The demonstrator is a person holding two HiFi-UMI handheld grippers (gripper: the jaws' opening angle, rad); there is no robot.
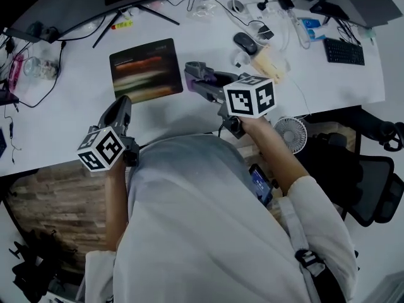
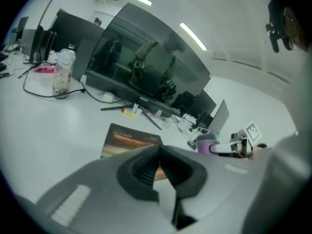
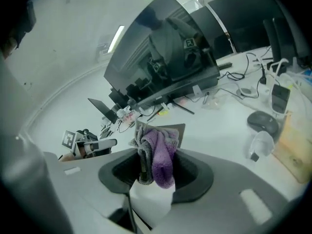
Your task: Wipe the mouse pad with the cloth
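Observation:
The mouse pad (image 1: 146, 69), dark with orange and green streaks, lies flat on the white desk (image 1: 63, 118). My right gripper (image 1: 194, 73) hovers just off the pad's right edge, shut on a purple and grey cloth (image 1: 191, 76). In the right gripper view the cloth (image 3: 158, 152) hangs bunched between the jaws of the right gripper (image 3: 155, 160), with the pad (image 3: 179, 130) partly hidden behind it. My left gripper (image 1: 124, 101) is at the pad's near left corner, shut and holding nothing. From the left gripper (image 2: 160, 161) the pad (image 2: 127, 139) lies just ahead.
A black mouse (image 1: 245, 42) and a tan object (image 1: 270, 62) lie right of the pad, with a keyboard (image 1: 344, 51) farther right. Monitor stand legs (image 1: 136, 12) and cables are behind the pad. A clear bottle (image 1: 39, 68) stands at the left. A small fan (image 1: 291, 133) sits at the desk's near edge.

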